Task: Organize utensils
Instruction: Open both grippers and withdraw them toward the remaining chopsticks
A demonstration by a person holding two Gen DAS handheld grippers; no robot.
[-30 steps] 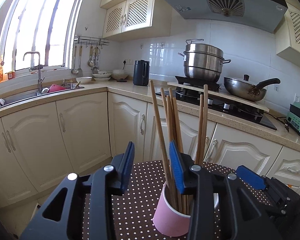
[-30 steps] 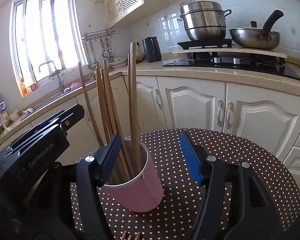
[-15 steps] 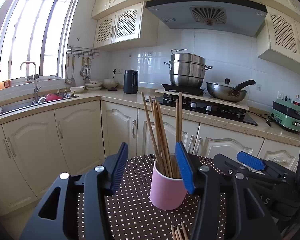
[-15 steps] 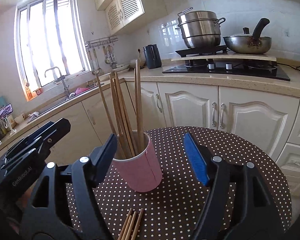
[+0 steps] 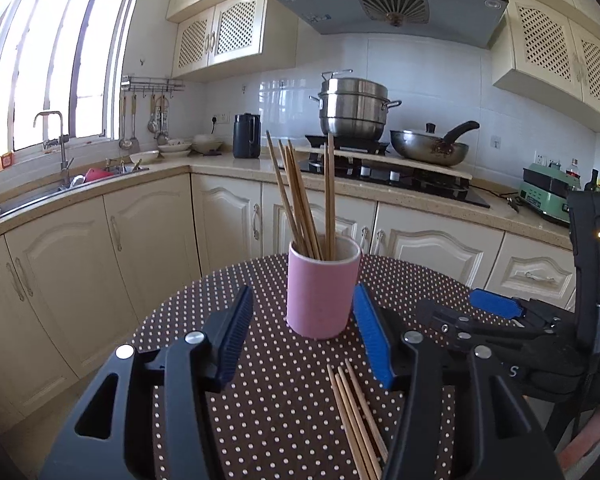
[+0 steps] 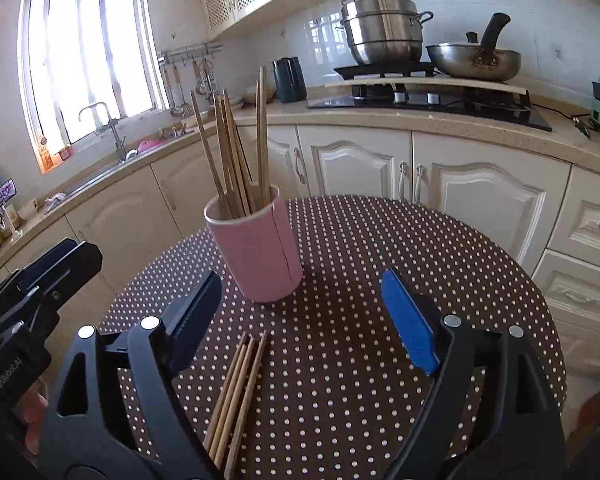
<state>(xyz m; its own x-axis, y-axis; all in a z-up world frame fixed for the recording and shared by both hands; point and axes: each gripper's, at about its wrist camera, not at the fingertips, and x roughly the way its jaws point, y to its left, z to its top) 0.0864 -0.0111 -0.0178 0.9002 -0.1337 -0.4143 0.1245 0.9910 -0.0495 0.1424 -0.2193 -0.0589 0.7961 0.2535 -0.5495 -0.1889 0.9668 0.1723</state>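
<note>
A pink cup (image 5: pixel 322 288) (image 6: pixel 260 248) holding several upright wooden chopsticks (image 5: pixel 300 200) (image 6: pixel 230 160) stands on a round brown polka-dot table (image 5: pixel 260 420) (image 6: pixel 420 260). A few loose chopsticks (image 5: pixel 356 412) (image 6: pixel 236 392) lie flat on the cloth nearer to me. My left gripper (image 5: pixel 302 294) sits just short of the cup, its jaws opening with nothing between them. My right gripper (image 6: pixel 302 280) is also back from the cup, jaws opening wide and empty, above the loose chopsticks. Each gripper shows at the edge of the other's view.
Cream cabinets and a stone counter (image 5: pixel 420 200) curve behind the table. On it are a stove with a steel steamer pot (image 5: pixel 354 110) and a wok (image 5: pixel 430 148), a dark kettle (image 5: pixel 246 136), and a sink (image 5: pixel 60 188) under the window. A green appliance (image 5: pixel 548 192) stands far right.
Both grippers have drawn back from the pink cup, which now looks smaller and farther. Both sets of jaws have widened. The loose chopsticks on the table have come into view.
</note>
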